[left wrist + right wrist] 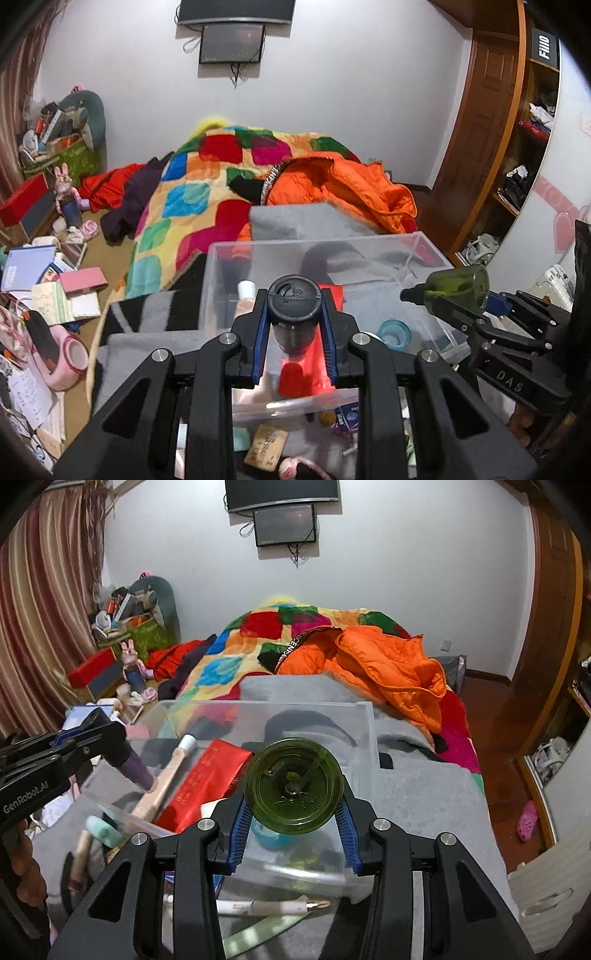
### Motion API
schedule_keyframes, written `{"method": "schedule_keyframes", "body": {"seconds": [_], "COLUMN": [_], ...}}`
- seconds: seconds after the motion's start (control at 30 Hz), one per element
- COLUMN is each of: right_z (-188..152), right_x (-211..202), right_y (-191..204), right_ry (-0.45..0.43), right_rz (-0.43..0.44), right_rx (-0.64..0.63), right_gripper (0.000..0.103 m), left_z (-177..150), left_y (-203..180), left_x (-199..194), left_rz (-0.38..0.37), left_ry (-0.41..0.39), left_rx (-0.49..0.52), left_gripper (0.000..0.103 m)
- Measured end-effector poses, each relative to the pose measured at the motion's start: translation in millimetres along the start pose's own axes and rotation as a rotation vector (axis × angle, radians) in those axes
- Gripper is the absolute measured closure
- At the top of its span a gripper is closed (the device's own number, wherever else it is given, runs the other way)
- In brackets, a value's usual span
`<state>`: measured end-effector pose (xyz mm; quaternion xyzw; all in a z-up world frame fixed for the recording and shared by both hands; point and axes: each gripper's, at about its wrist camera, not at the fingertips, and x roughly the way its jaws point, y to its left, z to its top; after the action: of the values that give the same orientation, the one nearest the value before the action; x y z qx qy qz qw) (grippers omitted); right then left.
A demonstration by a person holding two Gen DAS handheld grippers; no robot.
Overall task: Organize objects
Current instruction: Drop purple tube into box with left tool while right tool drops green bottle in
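We're mid-delivery — left gripper point(294, 325) clamps a dark-capped bottle point(294, 301), right gripper point(293, 825) a green bottle point(294, 781); next, release both inside the clear bin point(364, 716) at twelve o'clock.

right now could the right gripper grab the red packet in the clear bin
Probably not: the right gripper is shut on the green bottle, so nothing else fits between its jaws. The red packet lies uncovered in the open-topped clear bin.

Two black tools with blue pads: left tool point(294, 334), right tool point(293, 836). Two bottles: one dark purple bottle with a black cap point(294, 301), one green translucent bottle point(293, 792). One clear plastic bin point(365, 716), mid-frame. Two dark wall screens, top centre: one larger screen point(282, 493), one smaller screen point(285, 525).
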<state>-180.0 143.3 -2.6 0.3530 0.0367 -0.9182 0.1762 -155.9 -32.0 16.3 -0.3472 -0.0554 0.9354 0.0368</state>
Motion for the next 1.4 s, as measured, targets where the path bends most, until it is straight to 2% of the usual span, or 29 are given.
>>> {"method": "schedule_keyframes", "body": {"seconds": [0.2,0.4,0.47,0.57,0.67,0.73,0.77,0.83,1.0,1.07,1.13,1.2,1.4], "right_z": [-6,-10,-10,-11,-11,-11,-11,-10,-11,-13,-16,-20,-35], "right_x": [12,14,13,12,9,5,2,-3,-19,-28,-38,-46,-66], "right_y": [-3,-3,-3,0,2,2,3,4,4,3,0,-3,-13], "right_ry": [0.017,0.027,0.029,0.037,0.037,0.025,0.020,0.012,-0.001,-0.011,-0.020,-0.026,-0.011], "right_rz": [0.029,0.039,0.037,0.036,0.036,0.030,0.029,0.029,0.009,0.001,-0.010,-0.015,0.003], "right_rx": [0.020,0.022,0.018,0.007,0.000,-0.002,-0.004,-0.008,-0.021,-0.021,-0.014,0.000,0.065], "right_gripper": [0.065,0.064,0.064,0.064,0.054,0.043,0.042,0.038,0.033,0.031,0.026,0.022,0.021], "left_z": [-8,-17,-19,-22,-25,-25,-26,-26,-28,-29,-32,-35,-48], "left_y": [-1,0,1,1,-2,-3,-4,-6,-6,-4,-2,0,6], "left_x": [21,25,25,23,16,11,9,4,-9,-15,-25,-35,-56], "left_rz": [-0.016,-0.018,-0.020,-0.012,-0.007,0.000,0.005,0.012,0.016,0.021,0.038,0.050,0.115], "left_ry": [0.055,0.079,0.093,0.100,0.088,0.080,0.077,0.073,0.071,0.069,0.049,0.026,0.003], "left_rx": [-0.008,-0.011,-0.014,-0.010,0.000,0.010,0.015,0.022,0.025,0.021,0.016,0.019,0.036], "left_gripper": [0.078,0.078,0.075,0.061,0.049,0.042,0.040,0.030,0.029,0.024,0.014,0.010,0.008]}}
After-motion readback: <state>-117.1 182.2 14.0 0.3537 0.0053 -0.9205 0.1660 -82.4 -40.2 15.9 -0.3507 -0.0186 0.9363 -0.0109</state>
